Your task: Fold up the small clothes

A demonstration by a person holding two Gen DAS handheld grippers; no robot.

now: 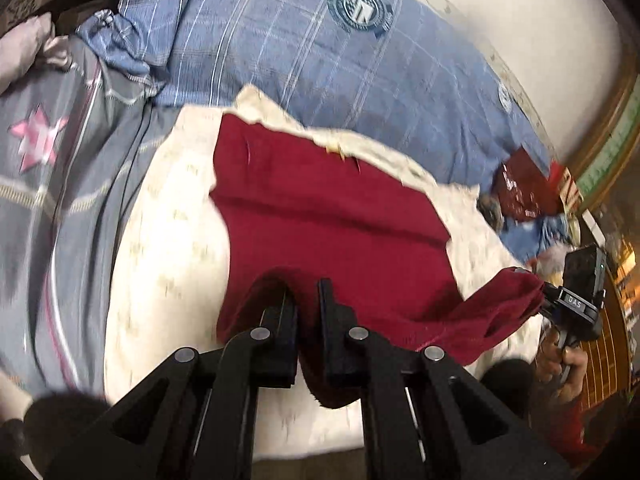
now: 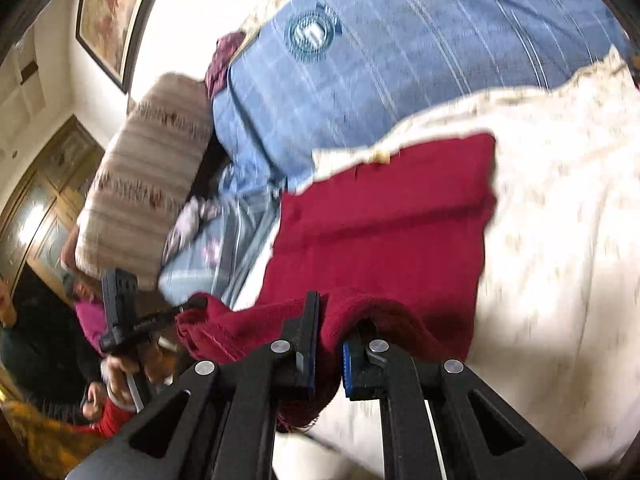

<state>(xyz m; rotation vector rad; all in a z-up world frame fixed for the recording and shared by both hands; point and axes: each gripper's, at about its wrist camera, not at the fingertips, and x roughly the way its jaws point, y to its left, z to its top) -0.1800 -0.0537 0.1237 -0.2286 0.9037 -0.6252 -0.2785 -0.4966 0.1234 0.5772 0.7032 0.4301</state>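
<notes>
On a cream bedspread [image 1: 168,216] laid over a blue checked quilt [image 1: 280,40], a dark red knitted garment [image 1: 320,208] lay flat beyond both grippers, its near edge lifted off the cloth. Each gripper was clenched on one near corner: the left gripper [image 1: 308,300] and the right gripper [image 2: 330,320], neither nearer than the other. That held edge ran crosswise between them, so the fold probably called for carrying it forward over the flat part. A striped pillow [image 2: 148,168] and a framed picture [image 2: 116,12] lay beyond.
</notes>
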